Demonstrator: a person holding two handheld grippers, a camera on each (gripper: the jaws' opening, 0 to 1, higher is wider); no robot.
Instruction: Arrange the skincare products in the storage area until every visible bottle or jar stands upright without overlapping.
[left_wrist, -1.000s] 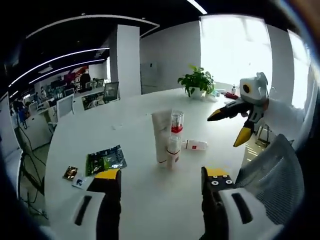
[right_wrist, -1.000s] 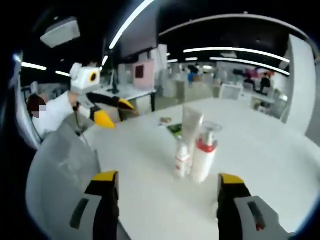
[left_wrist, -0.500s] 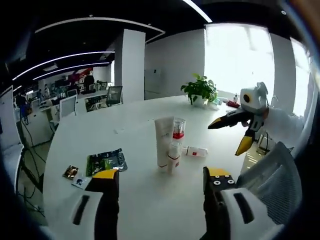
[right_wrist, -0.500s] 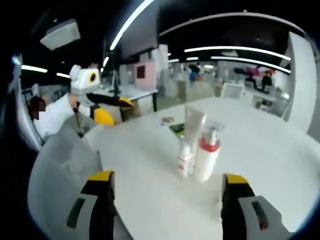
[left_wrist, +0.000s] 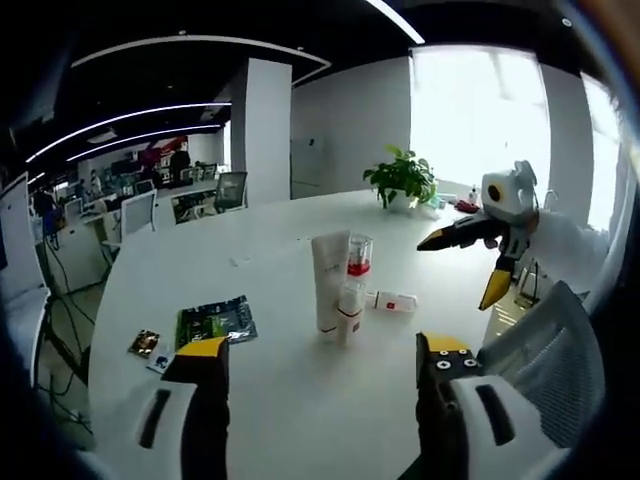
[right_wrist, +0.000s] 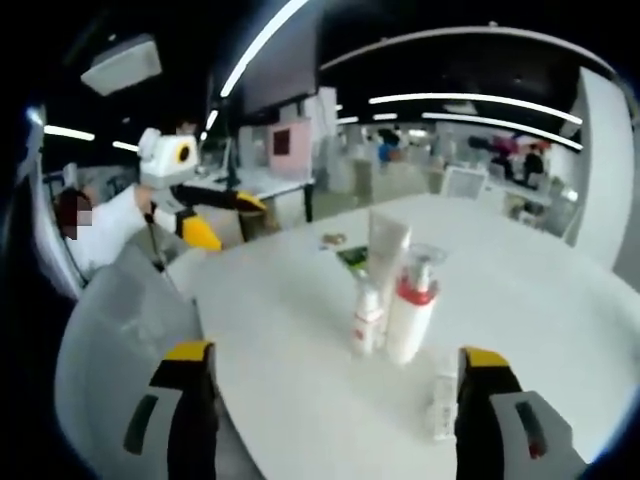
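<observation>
Three skincare containers stand upright in a tight cluster near the middle of the round white tabletop (left_wrist: 280, 400): a tall white squeeze tube (left_wrist: 329, 280), a clear pump bottle with red collar (left_wrist: 358, 256) just behind it, and a short white bottle with red label (left_wrist: 348, 310) in front, touching or nearly touching the tube. A fourth, a small white bottle with red band (left_wrist: 392, 300), lies on its side just beside the cluster, toward the tabletop edge by the grey mesh chair (left_wrist: 545, 360).

I see my left gripper (left_wrist: 322, 372) with jaws wide apart, holding nothing, hanging over the near edge, well short of the cluster. My right gripper (right_wrist: 334, 378) is likewise spread and empty; in the left gripper view it hovers above the far edge (left_wrist: 470, 258).

In the right gripper view the squeeze tube (right_wrist: 383, 250), pump bottle (right_wrist: 410, 308) and short bottle (right_wrist: 366, 318) stand together, the lying bottle (right_wrist: 444, 398) near the right jaw.

A dark green flat packet (left_wrist: 213, 322) and small sachets (left_wrist: 146, 346) lie by the left edge; a potted green plant (left_wrist: 402, 178) sits at the far edge.
</observation>
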